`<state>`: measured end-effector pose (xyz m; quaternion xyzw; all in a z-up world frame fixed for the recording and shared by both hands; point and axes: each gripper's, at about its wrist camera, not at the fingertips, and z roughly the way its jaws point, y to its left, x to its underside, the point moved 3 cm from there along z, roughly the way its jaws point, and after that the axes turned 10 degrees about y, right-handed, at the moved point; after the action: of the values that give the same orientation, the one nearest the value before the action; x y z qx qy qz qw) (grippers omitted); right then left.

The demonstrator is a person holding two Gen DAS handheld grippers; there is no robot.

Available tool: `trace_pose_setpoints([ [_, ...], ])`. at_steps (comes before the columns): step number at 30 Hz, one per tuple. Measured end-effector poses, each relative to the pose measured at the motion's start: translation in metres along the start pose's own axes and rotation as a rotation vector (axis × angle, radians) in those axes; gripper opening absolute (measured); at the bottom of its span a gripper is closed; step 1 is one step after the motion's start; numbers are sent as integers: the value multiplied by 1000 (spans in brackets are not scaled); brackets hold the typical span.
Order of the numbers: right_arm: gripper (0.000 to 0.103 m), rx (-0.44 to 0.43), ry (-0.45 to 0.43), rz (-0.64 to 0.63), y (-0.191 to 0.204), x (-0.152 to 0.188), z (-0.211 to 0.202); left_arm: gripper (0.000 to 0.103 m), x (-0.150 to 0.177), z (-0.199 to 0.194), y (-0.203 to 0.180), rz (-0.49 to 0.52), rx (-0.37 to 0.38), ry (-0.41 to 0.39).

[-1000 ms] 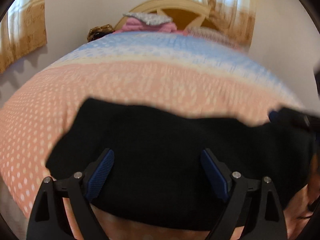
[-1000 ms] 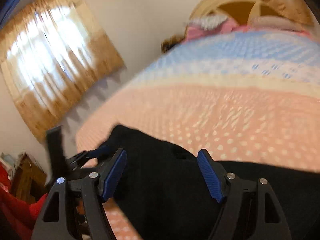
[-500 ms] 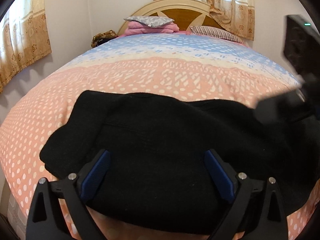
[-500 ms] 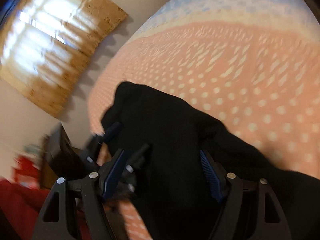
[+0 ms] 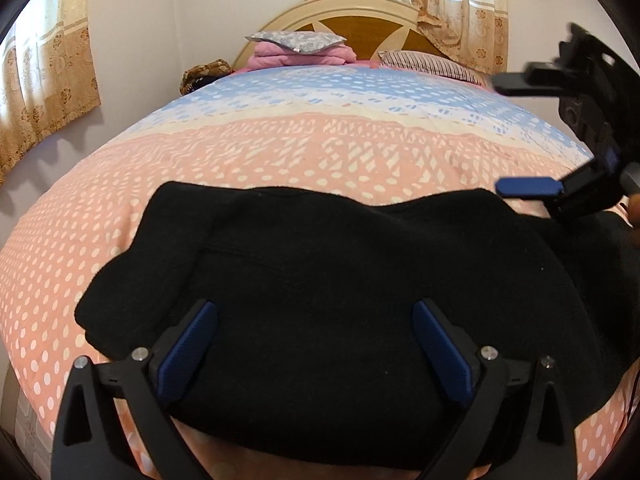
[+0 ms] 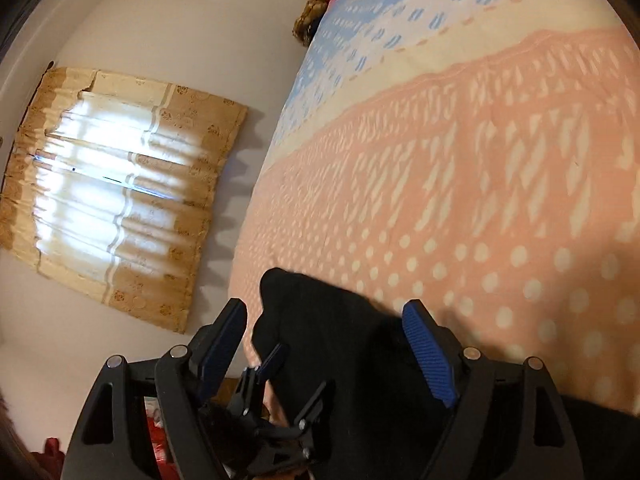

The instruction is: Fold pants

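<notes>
The black pants lie folded in a thick bundle at the near end of the bed; they also show in the right wrist view. My left gripper is open, its blue pads apart just above the bundle's near side, holding nothing. My right gripper is open and empty, raised and tilted above the pants' right end. In the left wrist view the right gripper hangs in the air at the right. In the right wrist view the left gripper sits low beside the bundle.
The bed has a pink, cream and blue dotted cover. Folded pink clothes and a striped pillow lie by the headboard. Curtained windows and walls stand left and behind. Red items lie by the bed's corner.
My right gripper has lifted off the pants and swung up and to the right, tilting its view. The left gripper has stayed open over the bundle. The pants have settled flat.
</notes>
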<state>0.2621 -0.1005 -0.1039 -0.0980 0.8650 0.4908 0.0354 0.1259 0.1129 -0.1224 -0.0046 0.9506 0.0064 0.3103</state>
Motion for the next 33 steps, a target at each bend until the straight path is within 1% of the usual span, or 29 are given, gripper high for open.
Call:
trace_pose_setpoints([
  [2, 82, 15, 47, -24, 5, 6, 3, 101, 0, 0, 0, 0, 0, 0],
  [5, 82, 108, 128, -89, 18, 19, 9, 102, 0, 0, 0, -1, 1, 0],
  [6, 82, 166, 148, -105, 19, 21, 12, 102, 0, 0, 0, -1, 1, -1],
  [7, 82, 276, 144, -150, 22, 22, 15, 102, 0, 0, 0, 0, 0, -1],
  [8, 82, 311, 141, -176, 24, 22, 16, 102, 0, 0, 0, 0, -1, -2],
  [9, 82, 319, 151, -191, 23, 24, 22, 102, 0, 0, 0, 0, 0, -2],
  [11, 82, 304, 179, -173, 20, 26, 32, 102, 1, 0, -1, 0, 1, -1],
  [14, 82, 361, 247, -232, 25, 36, 44, 102, 1, -1, -1, -1, 1, -3],
  [16, 82, 373, 296, -247, 28, 39, 50, 102, 1, -1, -1, -2, 0, -5],
  [18, 82, 353, 314, -226, 28, 34, 58, 102, 1, -1, -1, -2, 0, -7],
  [20, 83, 261, 310, -167, 17, 30, 64, 102, 1, -1, -2, -3, 1, -7],
  [22, 83, 156, 280, -117, 13, 20, 75, 102, 1, -1, -2, -3, 1, -7],
  [23, 83, 126, 256, -100, 13, 16, 76, 102, 1, -1, -3, -2, 1, -8],
  [24, 83, 91, 213, -71, 11, 12, 74, 102, 1, -1, -2, -3, 1, -8],
  [28, 81, -109, 66, 74, -7, -10, 54, 102, 1, -2, -3, -6, 7, -10],
  [30, 81, -183, 29, 128, -17, -16, 42, 102, 1, -2, -4, -5, 5, -9],
  [31, 80, -194, 31, 131, -20, -18, 40, 102, 1, -1, -5, -3, 3, -8],
  [33, 76, -148, 60, 91, -19, -17, 41, 102, 2, -1, -6, -1, -1, -3],
])
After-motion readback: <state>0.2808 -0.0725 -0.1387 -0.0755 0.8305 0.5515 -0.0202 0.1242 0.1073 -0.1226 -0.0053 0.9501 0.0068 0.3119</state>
